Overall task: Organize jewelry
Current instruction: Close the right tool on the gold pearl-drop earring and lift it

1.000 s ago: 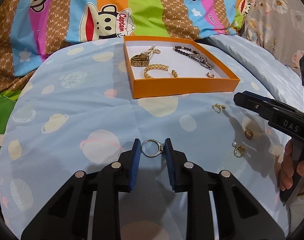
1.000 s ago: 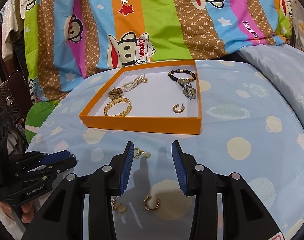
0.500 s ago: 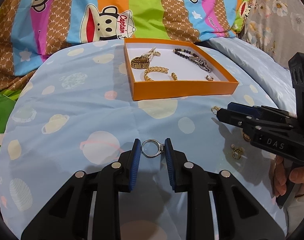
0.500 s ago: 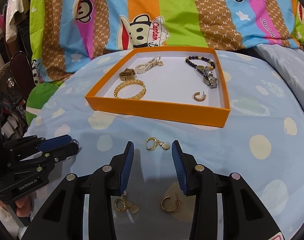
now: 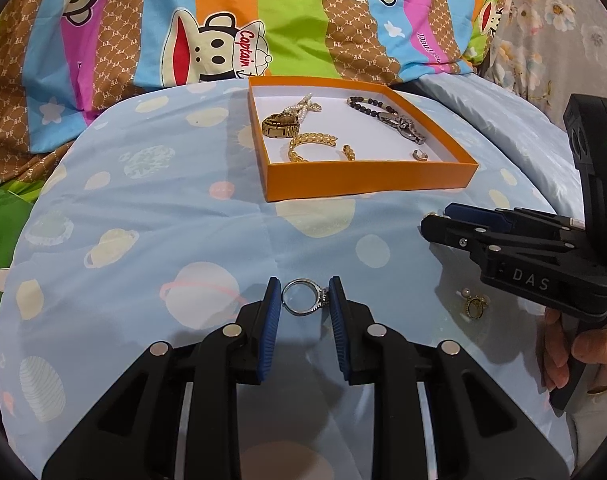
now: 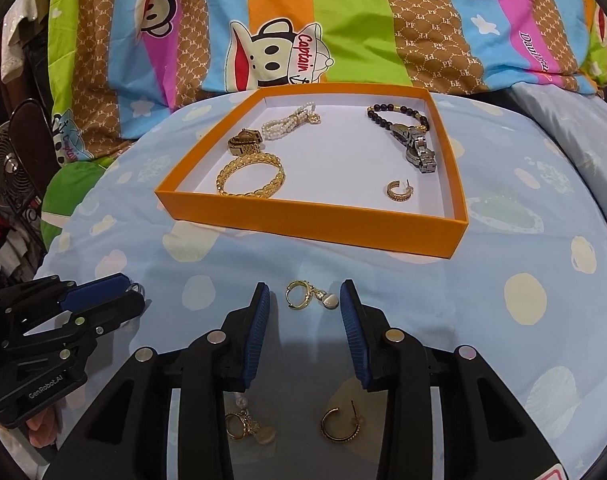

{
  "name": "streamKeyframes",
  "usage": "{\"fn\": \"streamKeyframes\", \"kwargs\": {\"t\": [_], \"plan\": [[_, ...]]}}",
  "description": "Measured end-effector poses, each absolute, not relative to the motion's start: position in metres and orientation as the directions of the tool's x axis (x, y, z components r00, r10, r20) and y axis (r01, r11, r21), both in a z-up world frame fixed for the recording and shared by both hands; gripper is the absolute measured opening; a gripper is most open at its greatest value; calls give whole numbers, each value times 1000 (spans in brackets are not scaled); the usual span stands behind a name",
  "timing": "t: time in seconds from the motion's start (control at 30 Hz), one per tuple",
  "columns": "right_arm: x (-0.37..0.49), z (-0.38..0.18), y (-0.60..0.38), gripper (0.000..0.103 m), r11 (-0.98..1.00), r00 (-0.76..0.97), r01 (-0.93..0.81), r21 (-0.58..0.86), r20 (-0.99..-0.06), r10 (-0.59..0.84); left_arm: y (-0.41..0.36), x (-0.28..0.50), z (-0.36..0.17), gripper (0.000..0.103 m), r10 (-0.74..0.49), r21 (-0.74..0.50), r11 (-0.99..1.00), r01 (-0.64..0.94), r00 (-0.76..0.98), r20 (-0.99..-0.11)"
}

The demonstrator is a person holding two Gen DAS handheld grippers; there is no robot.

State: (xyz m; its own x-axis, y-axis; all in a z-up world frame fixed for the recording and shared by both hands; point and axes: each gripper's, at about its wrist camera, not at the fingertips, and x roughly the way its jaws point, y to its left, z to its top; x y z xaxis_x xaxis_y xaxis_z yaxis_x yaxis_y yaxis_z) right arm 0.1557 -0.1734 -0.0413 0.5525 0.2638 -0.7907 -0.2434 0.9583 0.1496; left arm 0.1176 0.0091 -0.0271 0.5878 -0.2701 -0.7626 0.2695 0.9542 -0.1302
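My left gripper [image 5: 304, 298] is shut on a silver ring [image 5: 303, 297], held just above the blue bedspread. My right gripper [image 6: 305, 300] is open, its fingers either side of a gold drop earring [image 6: 309, 295] lying on the spread. An orange box [image 6: 303, 216] ahead holds a gold bracelet [image 6: 250, 175], a gold watch [image 6: 243, 142], a pearl strand [image 6: 289, 122], a dark bead bracelet [image 6: 397, 114], a steel watch [image 6: 417, 150] and a gold hoop earring [image 6: 397, 191]. The box also shows in the left view [image 5: 367, 176].
Under the right gripper lie a gold hoop earring [image 6: 339, 426] and a pearl drop earring [image 6: 243, 424]; the latter also shows in the left view [image 5: 473, 304]. A striped monkey-print quilt [image 6: 303, 20] rises behind the box. A fan [image 6: 7, 168] stands far left.
My right gripper has moved forward toward the box, so the gold drop earring now lies between its open fingers. My left gripper holds the ring almost still.
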Motion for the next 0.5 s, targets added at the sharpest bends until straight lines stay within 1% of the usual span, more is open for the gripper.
{"fn": "streamKeyframes", "kwargs": {"t": [0.1, 0.23, 0.3, 0.37, 0.5], "plan": [[156, -42, -176, 24, 962, 556, -229, 146, -792, 253, 10, 118, -27, 24, -270, -131, 954, 269, 587, -763], [156, -42, -177, 18, 964, 557, -221, 146, -793, 248, 9, 118, -27, 24, -270, -130, 954, 270, 587, -763], [156, -42, -177, 13, 965, 557, -219, 143, -794, 244, 9, 118, -27, 24, -269, -130, 954, 269, 587, -763], [156, -42, -177, 10, 965, 557, -219, 142, -794, 244, 10, 118, -27, 24, -269, -130, 955, 268, 587, -763], [155, -42, -177, 9, 966, 559, -220, 138, -793, 241, 10, 118, -27, 24, -269, -130, 954, 269, 587, -763]]}}
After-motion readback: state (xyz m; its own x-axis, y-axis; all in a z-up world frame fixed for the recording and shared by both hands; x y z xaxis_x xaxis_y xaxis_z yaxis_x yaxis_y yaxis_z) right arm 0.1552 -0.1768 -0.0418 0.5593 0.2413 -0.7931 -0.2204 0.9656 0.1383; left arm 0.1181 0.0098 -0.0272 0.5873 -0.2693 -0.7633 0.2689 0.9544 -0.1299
